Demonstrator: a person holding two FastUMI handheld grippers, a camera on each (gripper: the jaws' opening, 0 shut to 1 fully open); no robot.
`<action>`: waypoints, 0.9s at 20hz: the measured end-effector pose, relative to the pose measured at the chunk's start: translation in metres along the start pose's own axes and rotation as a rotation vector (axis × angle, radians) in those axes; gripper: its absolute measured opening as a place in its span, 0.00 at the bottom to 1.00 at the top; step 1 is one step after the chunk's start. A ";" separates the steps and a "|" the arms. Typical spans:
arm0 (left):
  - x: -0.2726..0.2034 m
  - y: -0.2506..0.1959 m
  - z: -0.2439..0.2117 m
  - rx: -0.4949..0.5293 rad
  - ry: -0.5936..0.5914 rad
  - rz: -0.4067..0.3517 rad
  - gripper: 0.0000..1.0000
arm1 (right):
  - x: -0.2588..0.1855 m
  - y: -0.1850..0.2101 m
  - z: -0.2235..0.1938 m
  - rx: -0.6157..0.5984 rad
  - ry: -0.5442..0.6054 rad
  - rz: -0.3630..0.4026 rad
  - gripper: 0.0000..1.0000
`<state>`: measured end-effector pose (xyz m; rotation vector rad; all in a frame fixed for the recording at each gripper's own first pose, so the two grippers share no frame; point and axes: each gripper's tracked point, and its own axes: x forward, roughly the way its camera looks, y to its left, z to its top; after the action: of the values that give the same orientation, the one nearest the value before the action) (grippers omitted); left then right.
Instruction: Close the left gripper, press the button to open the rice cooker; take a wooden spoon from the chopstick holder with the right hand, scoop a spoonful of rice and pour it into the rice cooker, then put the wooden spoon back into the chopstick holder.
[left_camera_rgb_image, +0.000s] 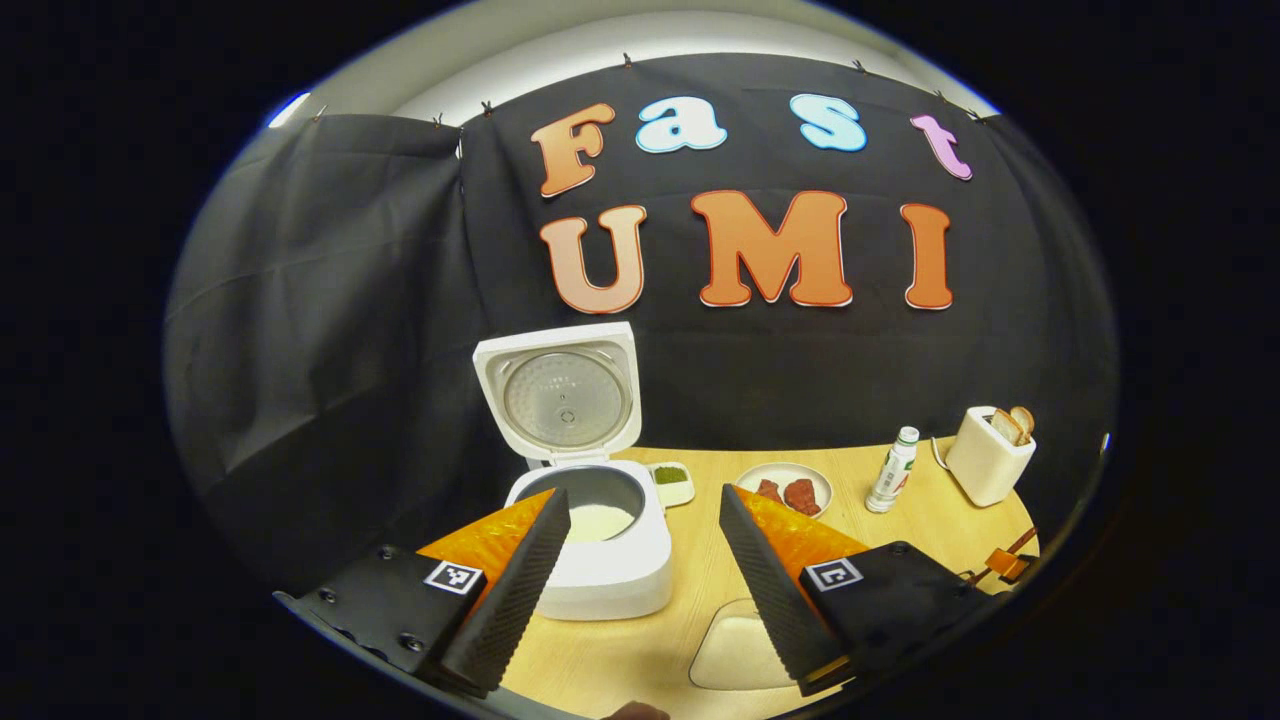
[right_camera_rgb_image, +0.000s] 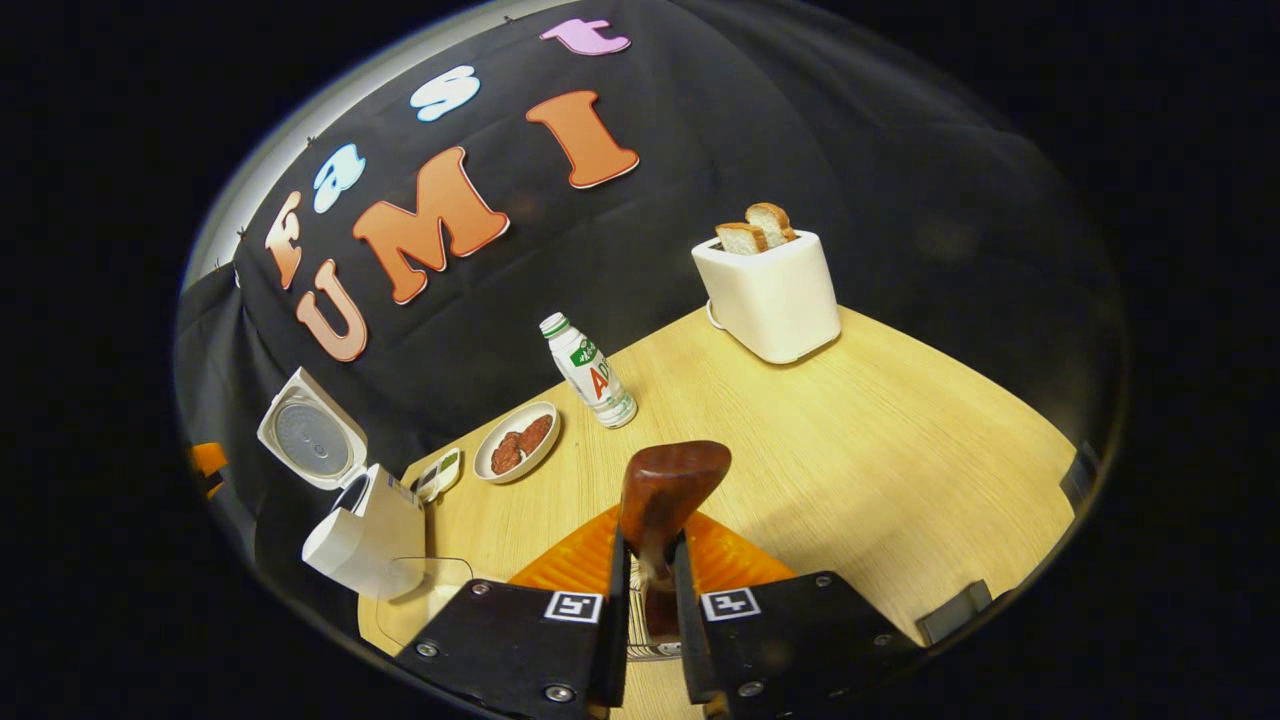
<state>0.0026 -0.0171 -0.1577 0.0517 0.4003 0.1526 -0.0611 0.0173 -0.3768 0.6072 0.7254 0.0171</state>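
Wooden spoon (right_camera_rgb_image: 668, 492) clamped between both fingers of right gripper (right_camera_rgb_image: 648, 575), bowl end sticking up and forward at 12 o'clock, handle running down between the jaws. Held by the handle, probably so the bowl stays free for scooping or for sliding the handle back down into the holder. Cannot tell whether any rice sits in the bowl. Chopstick holder not made out. Past the spoon in the right gripper view: milk bottle (right_camera_rgb_image: 590, 371) at 11 o'clock, plate (right_camera_rgb_image: 517, 441) with reddish pieces at 10, toaster (right_camera_rgb_image: 770, 290) with bread at 1, rice cooker (right_camera_rgb_image: 355, 520) far off at 9, lid up.

Left gripper (left_camera_rgb_image: 645, 540) released, jaws spread wide, nothing between them, parked over table (left_camera_rgb_image: 930, 520); button job judged done. Rice cooker (left_camera_rgb_image: 600, 545) just beyond left finger at 11 o'clock, lid (left_camera_rgb_image: 560, 395) standing upright at the back so the pot is open from above. White rice (left_camera_rgb_image: 598, 520) visible in pot. Small dish (left_camera_rgb_image: 672, 482) with green stuff just right of cooker. Clear tray (left_camera_rgb_image: 735, 645) low between the fingers.
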 end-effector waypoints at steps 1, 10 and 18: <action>0.006 0.005 0.009 -0.006 -0.013 -0.001 1.00 | 0.001 -0.004 -0.002 -0.002 0.013 -0.018 0.25; 0.085 0.079 0.095 -0.038 -0.088 0.006 1.00 | -0.042 -0.013 0.037 -0.113 -0.053 -0.191 0.83; 0.179 0.132 0.134 -0.134 -0.023 0.005 1.00 | -0.097 0.033 0.111 -0.307 -0.276 -0.264 0.87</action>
<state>0.2002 0.1386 -0.0929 -0.0772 0.3666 0.1833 -0.0586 -0.0334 -0.2350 0.2103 0.5158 -0.1934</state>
